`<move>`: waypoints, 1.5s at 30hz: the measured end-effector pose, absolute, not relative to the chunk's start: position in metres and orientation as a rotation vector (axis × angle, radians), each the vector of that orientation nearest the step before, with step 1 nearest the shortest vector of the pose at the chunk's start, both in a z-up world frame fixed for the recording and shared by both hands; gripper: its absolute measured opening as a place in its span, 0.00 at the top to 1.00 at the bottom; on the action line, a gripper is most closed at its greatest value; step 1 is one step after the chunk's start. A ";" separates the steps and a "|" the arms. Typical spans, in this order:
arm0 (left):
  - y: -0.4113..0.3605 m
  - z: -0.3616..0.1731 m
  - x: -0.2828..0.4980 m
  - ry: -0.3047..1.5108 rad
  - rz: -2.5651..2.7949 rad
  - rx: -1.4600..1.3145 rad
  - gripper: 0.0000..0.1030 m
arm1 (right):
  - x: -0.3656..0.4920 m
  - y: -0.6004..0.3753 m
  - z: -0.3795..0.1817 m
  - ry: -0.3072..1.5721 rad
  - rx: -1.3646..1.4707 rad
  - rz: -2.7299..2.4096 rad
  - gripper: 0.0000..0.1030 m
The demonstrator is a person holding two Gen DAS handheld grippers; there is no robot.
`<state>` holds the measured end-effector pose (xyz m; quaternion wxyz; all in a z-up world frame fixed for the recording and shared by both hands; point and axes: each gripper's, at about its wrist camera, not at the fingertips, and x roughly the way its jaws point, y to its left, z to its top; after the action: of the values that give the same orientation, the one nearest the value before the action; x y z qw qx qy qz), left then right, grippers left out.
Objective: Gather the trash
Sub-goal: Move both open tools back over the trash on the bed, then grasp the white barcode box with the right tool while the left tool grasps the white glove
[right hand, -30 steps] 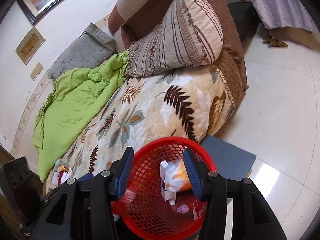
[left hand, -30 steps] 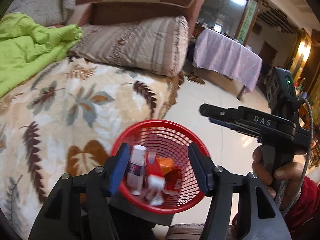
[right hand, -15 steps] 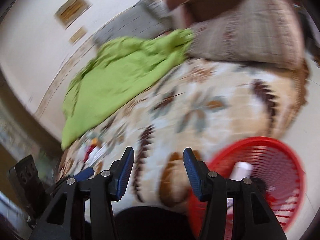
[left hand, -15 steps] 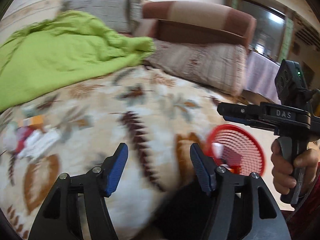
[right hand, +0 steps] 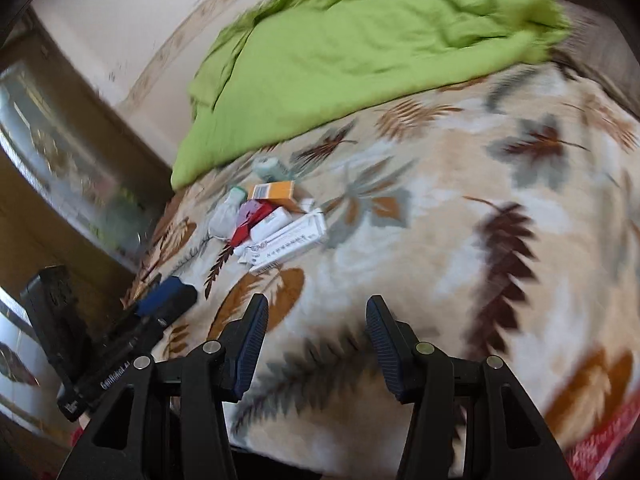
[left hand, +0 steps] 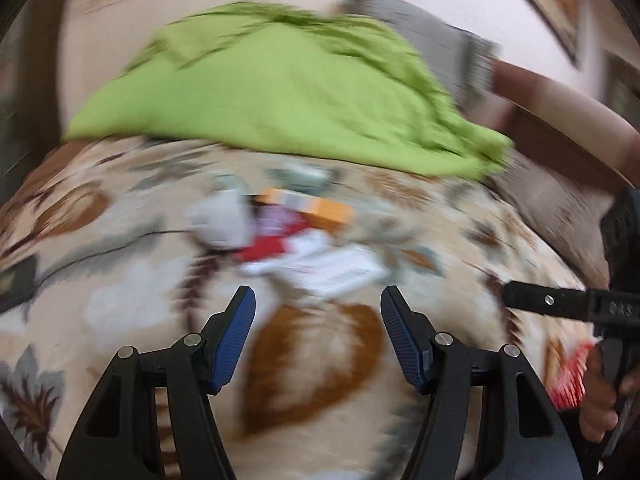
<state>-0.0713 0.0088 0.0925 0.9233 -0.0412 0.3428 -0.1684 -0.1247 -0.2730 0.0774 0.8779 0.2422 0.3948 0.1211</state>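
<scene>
A small pile of trash (left hand: pixel 296 240) lies on the leaf-patterned bedspread (left hand: pixel 120 308), blurred in the left wrist view. In the right wrist view the trash pile (right hand: pixel 276 224) shows an orange box (right hand: pixel 272 192), a long white box (right hand: pixel 288 246), a red packet and a whitish crumpled piece. My left gripper (left hand: pixel 316 294) hangs open just short of the pile, with nothing between its fingers. My right gripper (right hand: pixel 316 300) is open too, farther back from the pile and empty. The red basket (left hand: pixel 568 380) peeks in at the right edge, and the same basket (right hand: pixel 600 432) shows at the lower right corner.
A rumpled green blanket (right hand: pixel 352 40) covers the bed behind the pile. A wooden cabinet with glass (right hand: pixel 60 160) stands at the left beside the bed. A hand (left hand: pixel 600 400) holds the right gripper at the right edge of the left wrist view.
Both grippers swung left, away from the red basket and across the bed, to face the trash pile. The basket has slid from the centre to the right edge of both views.
</scene>
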 end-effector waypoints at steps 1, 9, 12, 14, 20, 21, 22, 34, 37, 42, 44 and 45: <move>0.016 0.090 -0.067 0.704 -0.306 -0.100 0.38 | -0.107 -0.265 0.076 0.839 0.495 0.287 0.47; 0.050 0.081 -0.046 0.714 -0.155 -0.122 0.38 | 0.016 -0.204 0.062 0.917 0.342 0.398 0.47; 0.059 0.078 -0.042 0.724 -0.143 -0.134 0.38 | 0.051 -0.195 0.047 0.946 0.329 0.390 0.47; 0.062 0.079 -0.042 0.723 -0.142 -0.140 0.38 | 0.070 -0.197 0.033 0.984 0.385 0.405 0.47; 0.068 0.080 -0.040 0.723 -0.144 -0.164 0.38 | 0.071 -0.204 0.018 1.052 0.453 0.486 0.46; 0.069 0.081 -0.040 0.721 -0.144 -0.172 0.38 | 0.066 -0.202 0.018 1.071 0.456 0.516 0.46; 0.070 0.081 -0.040 0.720 -0.143 -0.176 0.38 | 0.058 -0.197 0.018 1.096 0.446 0.553 0.46; 0.072 0.082 -0.040 0.722 -0.134 -0.197 0.38 | 0.000 -0.102 0.017 1.077 -0.051 0.579 0.49; 0.070 0.081 -0.031 0.733 -0.147 -0.204 0.38 | -0.009 -0.096 0.014 1.044 -0.143 0.498 0.73; 0.060 0.083 0.002 0.739 -0.163 -0.217 0.38 | -0.017 -0.114 0.013 1.068 -0.067 0.464 0.85; 0.057 0.081 0.018 0.747 -0.171 -0.238 0.38 | -0.025 -0.123 0.016 1.060 -0.024 0.449 0.86; 0.055 0.079 0.027 0.754 -0.172 -0.239 0.38 | -0.030 -0.130 0.019 1.057 0.003 0.448 0.86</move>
<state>0.0267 0.0549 0.0788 0.9192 -0.1163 0.3668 -0.0836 -0.0304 -0.1299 0.0187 0.8398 0.0013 0.4998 0.2119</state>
